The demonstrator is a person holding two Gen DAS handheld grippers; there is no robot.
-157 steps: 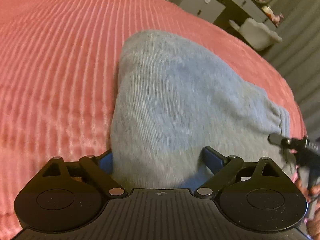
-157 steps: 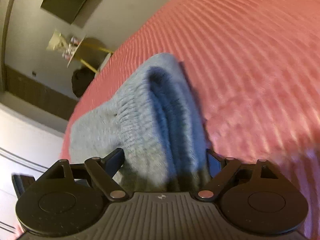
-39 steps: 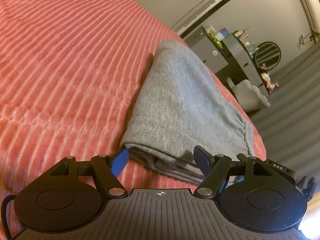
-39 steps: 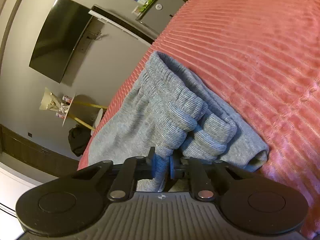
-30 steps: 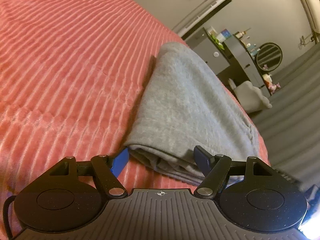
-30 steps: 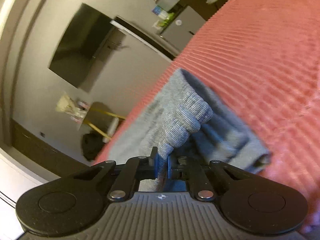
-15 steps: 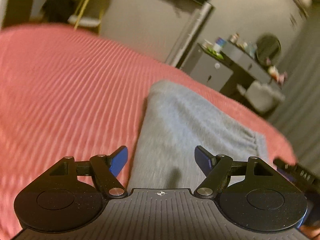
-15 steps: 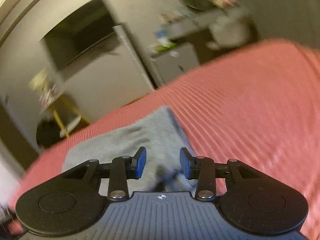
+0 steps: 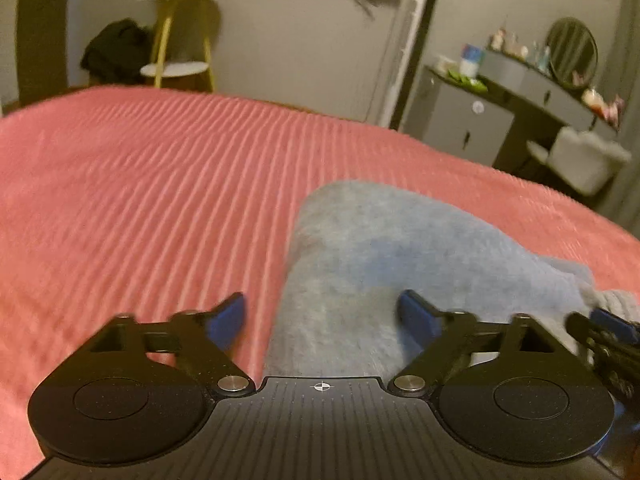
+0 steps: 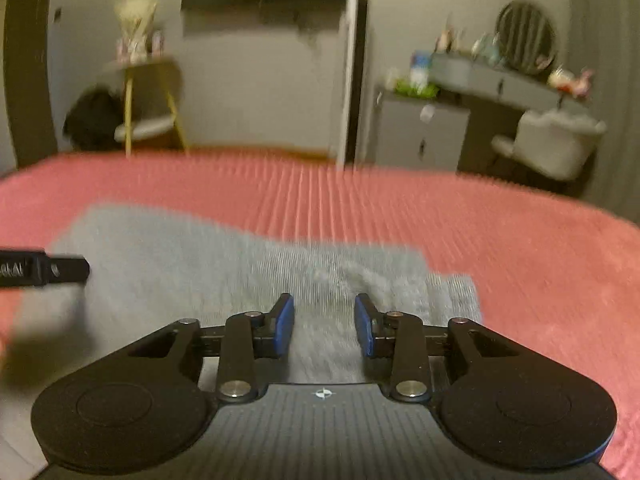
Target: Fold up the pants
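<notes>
The grey pants (image 9: pixel 380 248) lie folded in a compact stack on the pink ribbed bedspread (image 9: pixel 140 184). My left gripper (image 9: pixel 320 300) hovers over the stack's near left edge, its jaws opening wide, blue pads clear of the cloth. In the right wrist view the pants (image 10: pixel 200 264) spread out below my right gripper (image 10: pixel 323 300). Its jaws are closing, still apart, and nothing is pressed between the pads. Each gripper shows in the other's view: the right one's tip (image 9: pixel 600 332) at the right edge, the left one's finger (image 10: pixel 44 268) at the left edge.
Beyond the bed's far edge stand a yellow side table (image 9: pixel 176 32), a dark bag (image 9: pixel 116 52), a grey cabinet (image 9: pixel 460 120) beside a dresser with a round mirror (image 9: pixel 572 52), and a white chair (image 9: pixel 580 160). Bare bedspread (image 10: pixel 520 248) stretches left and right of the pants.
My right gripper let go of the ribbed hem it was pinching. Both grippers rolled level and drew back from the stack. The left jaws spread wider.
</notes>
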